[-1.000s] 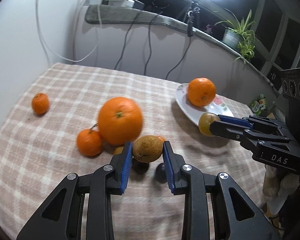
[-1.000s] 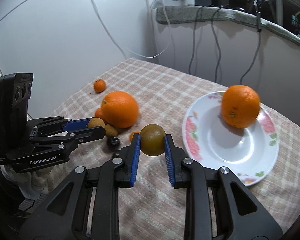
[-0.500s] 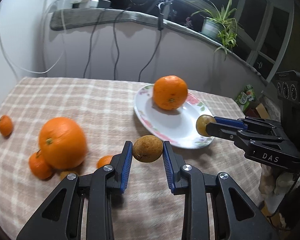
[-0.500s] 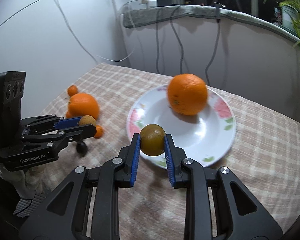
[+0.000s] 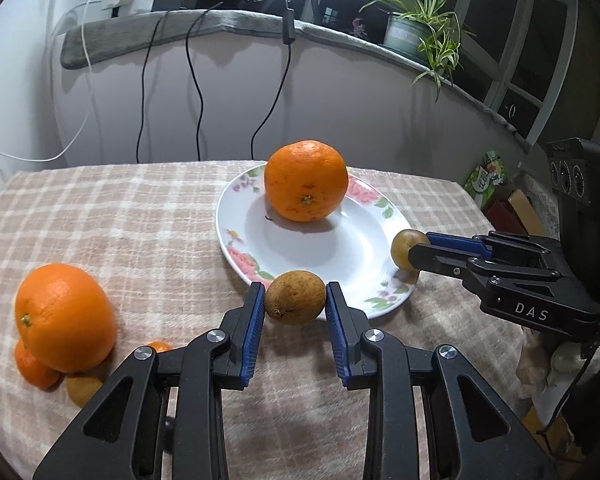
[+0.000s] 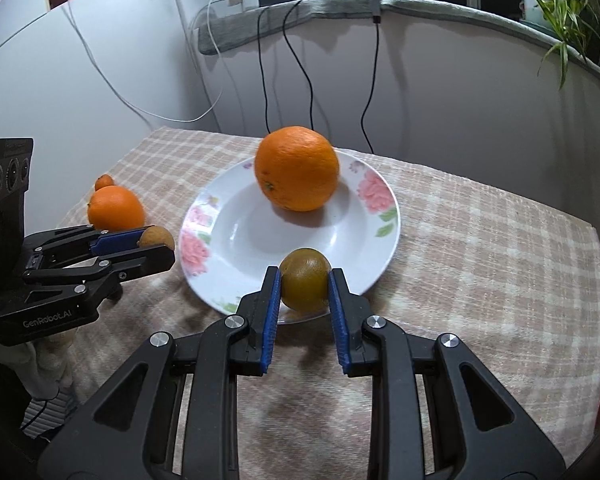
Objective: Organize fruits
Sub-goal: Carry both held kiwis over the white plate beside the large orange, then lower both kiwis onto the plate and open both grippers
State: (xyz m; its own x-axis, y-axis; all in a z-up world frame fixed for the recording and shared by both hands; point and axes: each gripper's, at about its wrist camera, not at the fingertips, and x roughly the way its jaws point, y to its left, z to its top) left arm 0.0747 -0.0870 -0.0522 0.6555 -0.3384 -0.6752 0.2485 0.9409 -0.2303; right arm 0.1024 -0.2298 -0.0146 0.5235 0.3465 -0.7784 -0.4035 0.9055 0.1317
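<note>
Both gripped fruits at plate (image 5: pixel 236 200) rim

Orange fruit (image 5: pixel 306 180), floral white plate (image 5: pixel 236 216), plaid cloth (image 5: pixel 120 208).

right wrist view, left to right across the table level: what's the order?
left gripper holding a small brown fruit → floral plate → large orange on the plate → bare checked tablecloth. The olive-brown fruit in the right gripper overlaps the plate's near rim, so left out.
</note>
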